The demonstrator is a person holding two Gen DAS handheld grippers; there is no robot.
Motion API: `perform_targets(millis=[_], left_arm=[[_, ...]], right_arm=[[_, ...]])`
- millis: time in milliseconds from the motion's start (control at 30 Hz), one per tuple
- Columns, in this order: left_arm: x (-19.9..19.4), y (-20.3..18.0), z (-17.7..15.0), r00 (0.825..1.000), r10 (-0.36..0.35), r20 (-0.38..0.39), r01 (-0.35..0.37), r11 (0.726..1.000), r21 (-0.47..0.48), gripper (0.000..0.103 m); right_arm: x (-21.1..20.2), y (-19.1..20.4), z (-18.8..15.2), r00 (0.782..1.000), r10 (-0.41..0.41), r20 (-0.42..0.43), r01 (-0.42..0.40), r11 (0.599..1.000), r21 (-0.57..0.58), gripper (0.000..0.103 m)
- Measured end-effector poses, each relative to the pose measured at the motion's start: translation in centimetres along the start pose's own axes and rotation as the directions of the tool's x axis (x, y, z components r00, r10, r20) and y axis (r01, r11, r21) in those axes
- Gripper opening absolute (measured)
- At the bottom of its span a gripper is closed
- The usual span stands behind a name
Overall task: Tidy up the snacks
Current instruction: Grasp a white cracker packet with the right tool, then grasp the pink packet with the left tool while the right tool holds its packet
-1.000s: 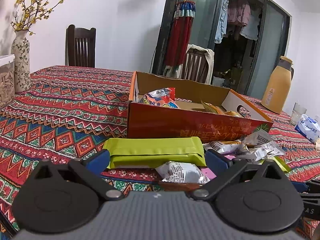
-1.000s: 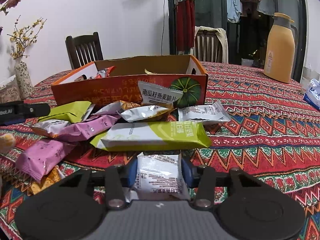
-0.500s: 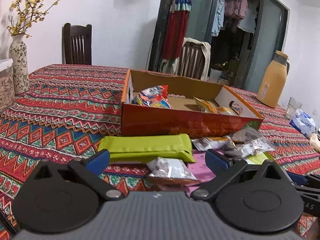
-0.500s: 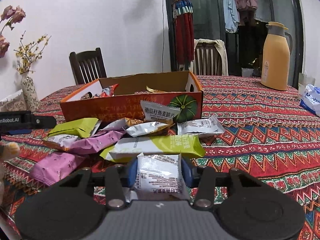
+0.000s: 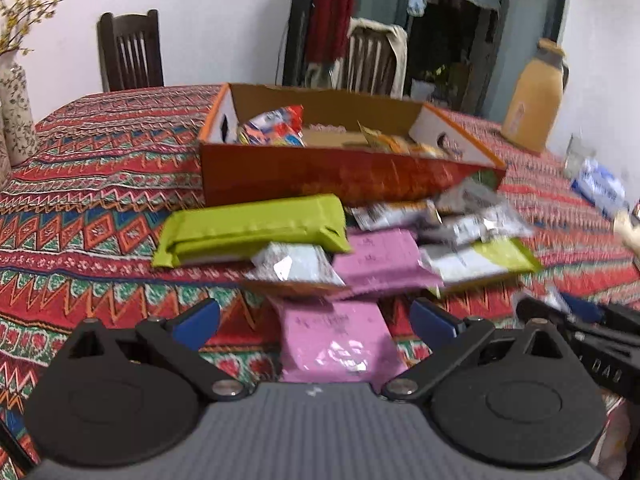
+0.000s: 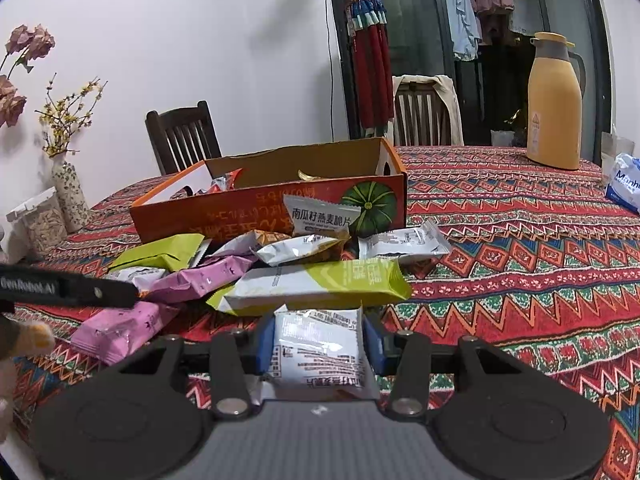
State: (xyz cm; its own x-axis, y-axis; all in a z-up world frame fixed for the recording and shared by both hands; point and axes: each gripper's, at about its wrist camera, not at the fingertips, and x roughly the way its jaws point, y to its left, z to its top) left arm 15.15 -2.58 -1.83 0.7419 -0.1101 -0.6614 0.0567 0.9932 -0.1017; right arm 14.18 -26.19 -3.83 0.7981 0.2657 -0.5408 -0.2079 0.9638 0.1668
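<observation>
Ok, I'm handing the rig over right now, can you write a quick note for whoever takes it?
Right tongs: shut on a white snack packet, held above the table, not yet boxed.
Left tongs: open, empty, with a pink packet lying between the fingers.
Orange box: open-topped at mid-table, a few snacks already inside.
Loose pile in front of the box: green packet, green-and-white bar, more pink and silver packets.
Done: some snacks boxed.
Left: drop the white packet in the box, probably take the pink one next, then clear the pile.
</observation>
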Motion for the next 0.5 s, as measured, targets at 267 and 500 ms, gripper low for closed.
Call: perform_targets(millis=[267, 500], left_arm=[[1.7, -1.3, -0.6, 0.997, 0.026, -0.074, -0.025, 0.999, 0.02, 0.068], [1.6, -1.2, -0.9, 0.997, 0.032, -0.064, -0.032, 0.999, 0.005, 0.063]], right_arm=[[-0.1, 0.0, -0.7, 1.0, 0.018, -0.004, -0.018, 1.0, 0.009, 0.045], [-0.5, 0.0, -1.1, 1.0, 0.029, -0.001, -0.029, 0.999, 0.013, 0.045]])
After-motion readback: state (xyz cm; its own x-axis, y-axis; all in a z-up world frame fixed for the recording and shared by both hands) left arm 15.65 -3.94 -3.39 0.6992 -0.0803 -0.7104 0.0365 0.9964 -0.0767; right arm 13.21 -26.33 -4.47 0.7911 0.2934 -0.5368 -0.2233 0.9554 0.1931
